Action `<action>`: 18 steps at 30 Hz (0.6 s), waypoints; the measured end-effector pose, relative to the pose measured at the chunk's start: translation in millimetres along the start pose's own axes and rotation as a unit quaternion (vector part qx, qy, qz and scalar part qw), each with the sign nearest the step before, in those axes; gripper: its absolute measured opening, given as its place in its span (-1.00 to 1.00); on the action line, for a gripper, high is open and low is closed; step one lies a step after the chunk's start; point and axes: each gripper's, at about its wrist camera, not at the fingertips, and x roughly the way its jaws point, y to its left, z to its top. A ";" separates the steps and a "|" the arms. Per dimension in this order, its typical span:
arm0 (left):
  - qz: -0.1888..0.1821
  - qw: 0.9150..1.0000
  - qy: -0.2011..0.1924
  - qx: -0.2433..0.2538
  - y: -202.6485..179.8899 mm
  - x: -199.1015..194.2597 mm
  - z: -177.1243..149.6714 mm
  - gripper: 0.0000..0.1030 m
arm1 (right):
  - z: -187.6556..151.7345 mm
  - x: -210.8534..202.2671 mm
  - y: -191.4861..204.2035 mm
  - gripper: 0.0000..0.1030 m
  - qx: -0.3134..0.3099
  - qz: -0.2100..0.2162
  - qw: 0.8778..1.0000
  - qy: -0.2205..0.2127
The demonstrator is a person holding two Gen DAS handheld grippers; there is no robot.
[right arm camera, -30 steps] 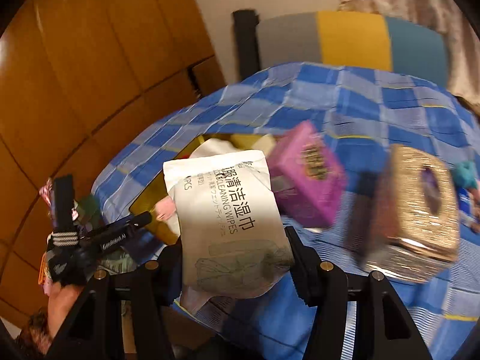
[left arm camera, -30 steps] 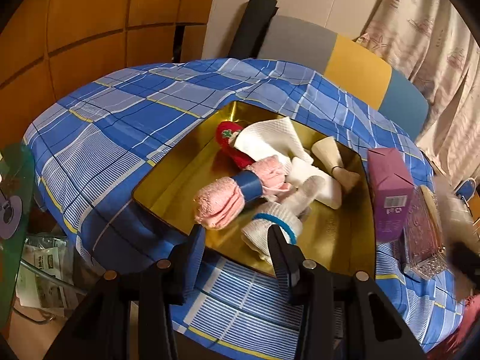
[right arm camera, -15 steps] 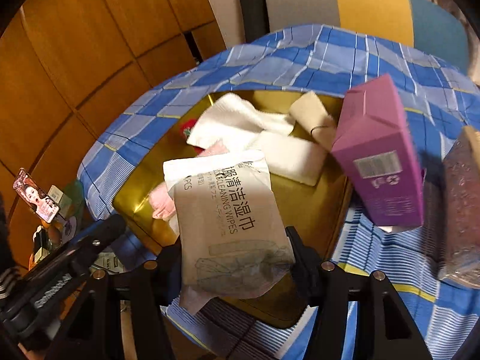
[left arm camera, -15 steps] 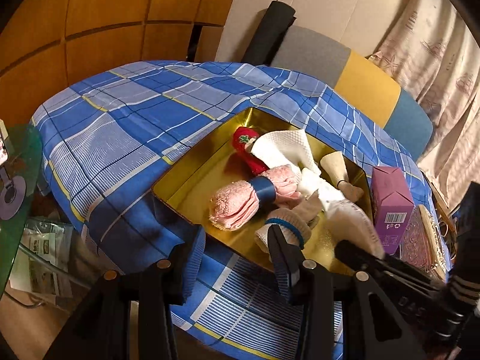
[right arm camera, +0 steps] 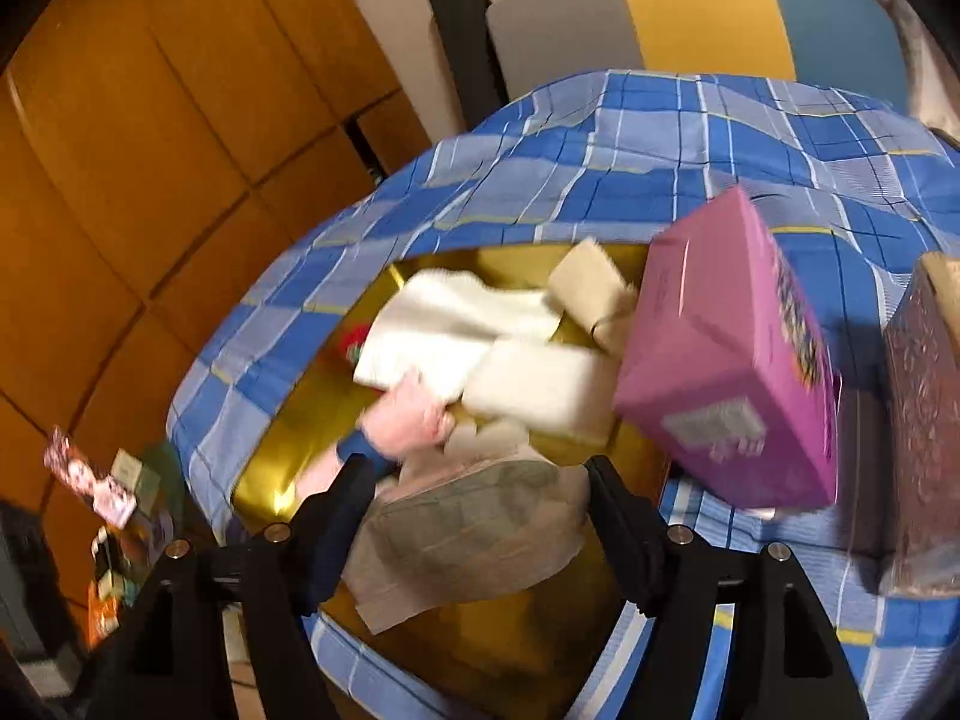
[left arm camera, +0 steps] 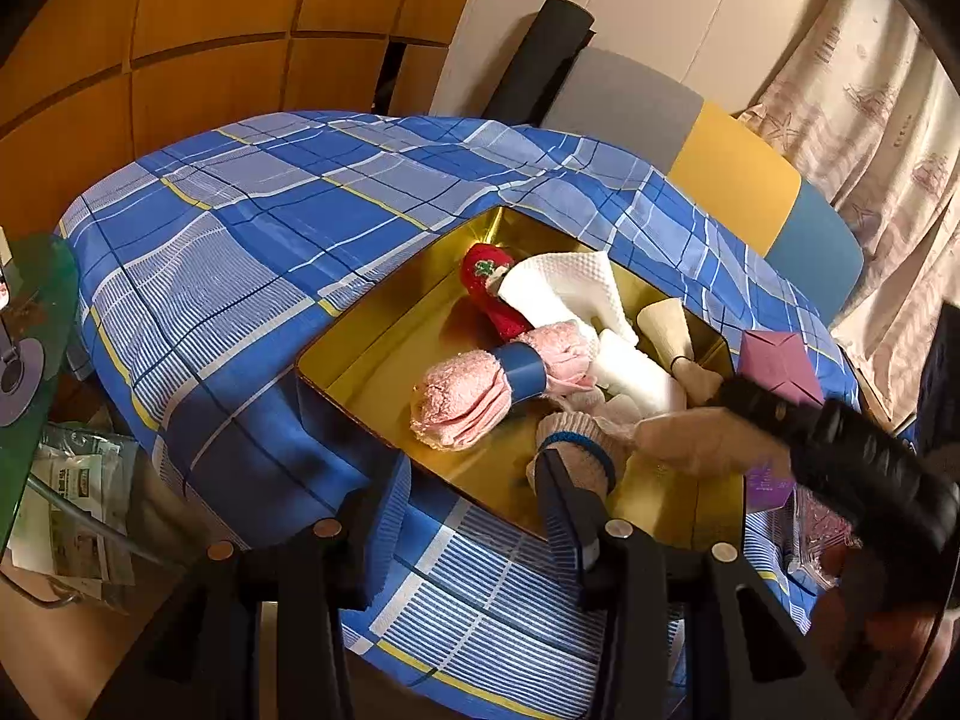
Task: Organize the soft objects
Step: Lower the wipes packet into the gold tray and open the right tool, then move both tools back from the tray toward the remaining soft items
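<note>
Wipes pack (right arm camera: 474, 531) now inside tray (left arm camera: 366, 354)

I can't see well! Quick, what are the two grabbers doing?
Left gripper: open, holding nothing.
Right gripper: jaws opening, letting go of the wipes pack over the gold tray.

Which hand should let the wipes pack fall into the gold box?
Right. Its tongs are opening around the wipes pack above the gold box; the left tongs are empty.

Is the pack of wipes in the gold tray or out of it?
In. The pack of wipes lies over the gold tray, between the opening jaws of the right hand-held gripper.
</note>
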 end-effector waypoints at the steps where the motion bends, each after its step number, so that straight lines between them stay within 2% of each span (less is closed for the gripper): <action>1: 0.000 1.000 0.000 0.000 -0.7 0.0 -0.3 -0.16 | 3.5 0.8 -1.0 0.44 0.002 -0.004 1.000 -0.001; 8: -0.002 1.000 0.006 0.012 -9.1 2.3 -5.6 -0.16 | 16.0 -2.4 -15.4 0.45 0.010 -0.037 0.999 -0.015; 13: -0.004 1.000 0.009 0.019 -15.2 3.6 -9.4 -0.16 | 20.4 -41.2 -36.6 0.45 0.028 -0.062 0.996 -0.064; 15: -0.005 1.000 0.010 0.021 -17.3 3.2 -10.9 -0.16 | 22.2 -51.5 -44.8 0.46 0.034 -0.073 0.994 -0.072; 18: -0.006 1.000 0.006 0.028 -21.9 0.5 -12.0 -0.16 | 23.0 -65.8 -57.4 0.46 0.045 -0.064 0.994 -0.074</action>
